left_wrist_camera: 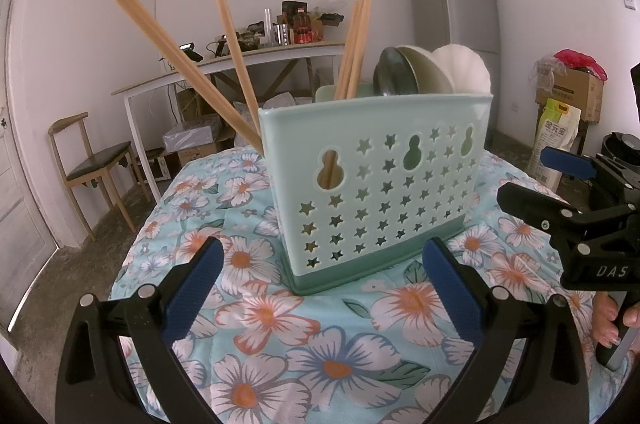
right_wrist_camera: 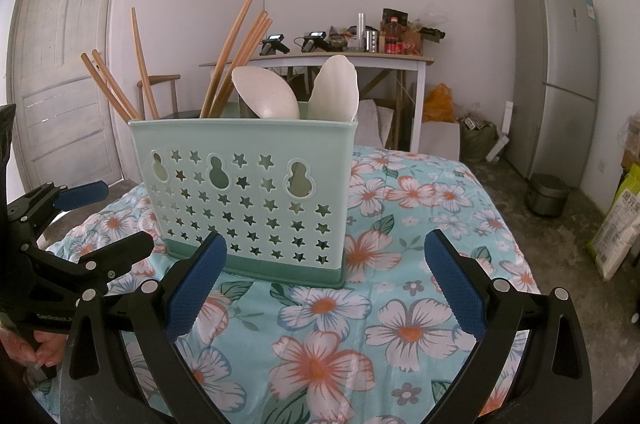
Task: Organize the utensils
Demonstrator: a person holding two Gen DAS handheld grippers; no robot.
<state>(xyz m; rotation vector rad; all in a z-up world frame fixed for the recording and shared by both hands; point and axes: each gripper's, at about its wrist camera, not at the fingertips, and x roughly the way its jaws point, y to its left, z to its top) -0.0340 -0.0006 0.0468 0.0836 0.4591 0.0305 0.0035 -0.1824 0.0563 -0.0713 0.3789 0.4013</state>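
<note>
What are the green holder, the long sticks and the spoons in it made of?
The holder looks like moulded plastic: smooth, slightly glossy, with punched star holes. The chopsticks look like bare wood or bamboo, matte tan. Two white spoons seem plastic or melamine; a grey one behind appears metal.

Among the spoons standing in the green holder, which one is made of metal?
The dark steel spoon, leftmost of the three in the left wrist view, beside the chopsticks. The other two spoons are pale, cream and white.

both wrist views low, close, facing caddy (left_wrist_camera: 376, 184) (right_wrist_camera: 248, 196); shared floral tabletop (left_wrist_camera: 320, 344) (right_wrist_camera: 400, 304).
</note>
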